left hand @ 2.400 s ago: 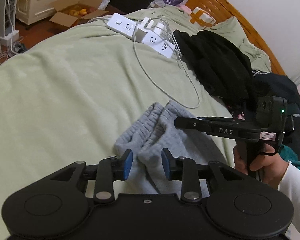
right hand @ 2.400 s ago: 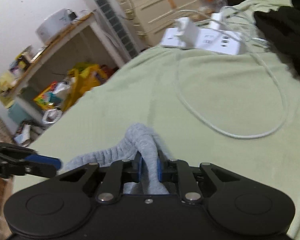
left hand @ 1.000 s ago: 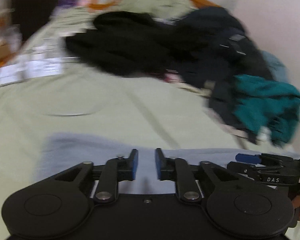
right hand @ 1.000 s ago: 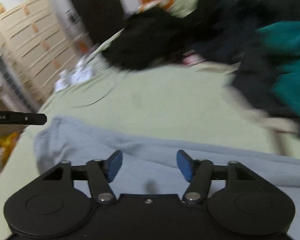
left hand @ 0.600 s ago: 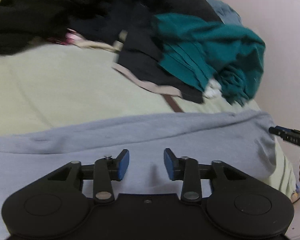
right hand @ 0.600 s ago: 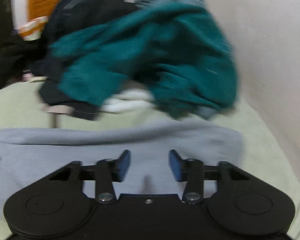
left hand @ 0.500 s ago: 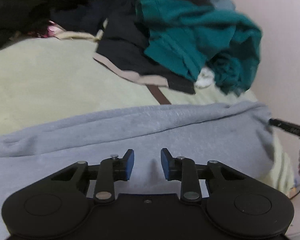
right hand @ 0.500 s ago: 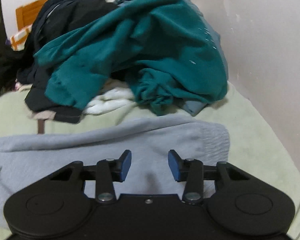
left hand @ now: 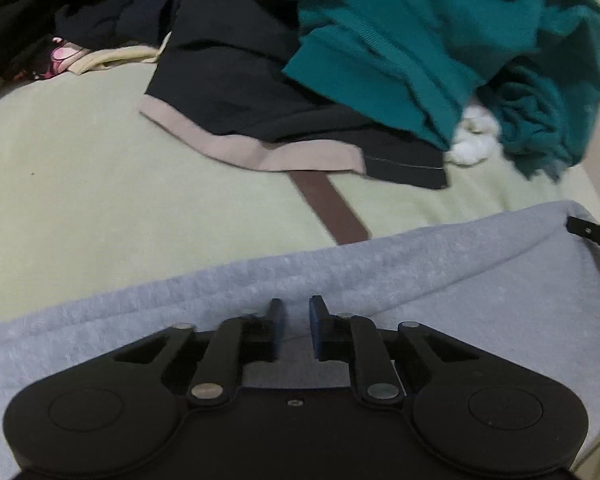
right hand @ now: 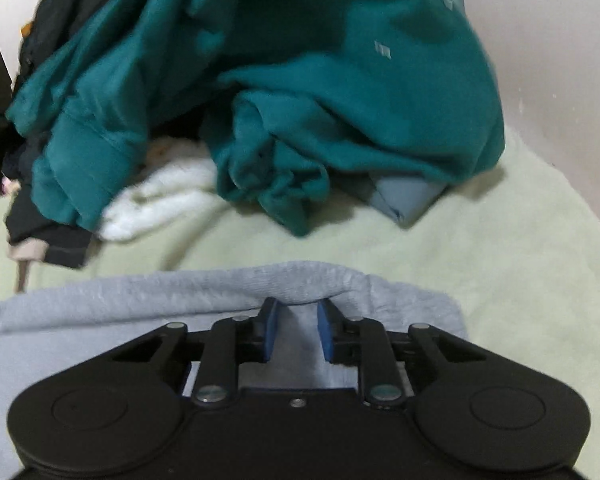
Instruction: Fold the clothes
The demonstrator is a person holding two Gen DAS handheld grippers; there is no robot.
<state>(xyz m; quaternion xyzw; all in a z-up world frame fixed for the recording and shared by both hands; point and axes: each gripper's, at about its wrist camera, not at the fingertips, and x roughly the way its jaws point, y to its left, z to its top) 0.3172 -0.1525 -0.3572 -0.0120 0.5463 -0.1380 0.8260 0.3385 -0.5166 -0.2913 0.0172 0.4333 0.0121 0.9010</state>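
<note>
Pants [left hand: 420, 280] flat on the blanket [left hand: 100, 200], directly under and just ahead of both grippers. Long axis side to side across both views, far edge folded into a soft ridge running the same way. Beyond that ridge, bare blanket, then a teal pile [right hand: 340, 100] and a dark garment [left hand: 240, 80] with a brown strap [left hand: 328, 208] whose end reaches the pants' far edge.

Left gripper [left hand: 296, 320] pointing steeply down over the middle stretch of the ridge. Right gripper [right hand: 296, 312] over the right-hand end, near the corner where the cloth stops. So: right hand nearer the end, left hand nearer the middle, both on the same far edge. From the left wrist view, a tip of the right gripper showing at the far right, touching or just above that end of the cloth; cannot tell which.

Left: closing, down to a narrow slot, grey cloth below the slot and the ridge just past the tips; no clear pinch visible yet.

Right: closing too, a little wider, with a hump of ridge gathered up between the pads and seemingly touching both. Probably the start of a two-point grab along the edge for the next fold.
</note>
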